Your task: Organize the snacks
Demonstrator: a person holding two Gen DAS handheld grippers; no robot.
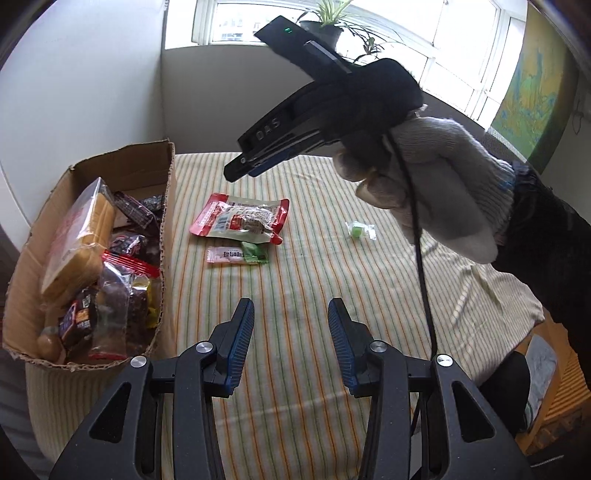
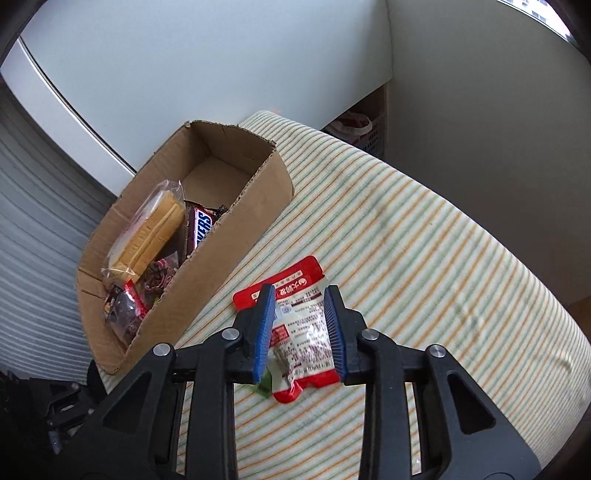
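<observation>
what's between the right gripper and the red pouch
Nothing visible. The right gripper hangs open above the red pouch, its fingers framing it. A green wrapper lies tucked at the pouch's edge and might get caught in the pinch.

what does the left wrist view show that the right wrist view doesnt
Only the left wrist view shows the gloved right hand, the small green candy, the pink wrapper and the window plant. Only the right wrist view shows the box's bare far end and the Snickers bar. Both show the cardboard box, the striped cloth and the red-and-white packet.
</observation>
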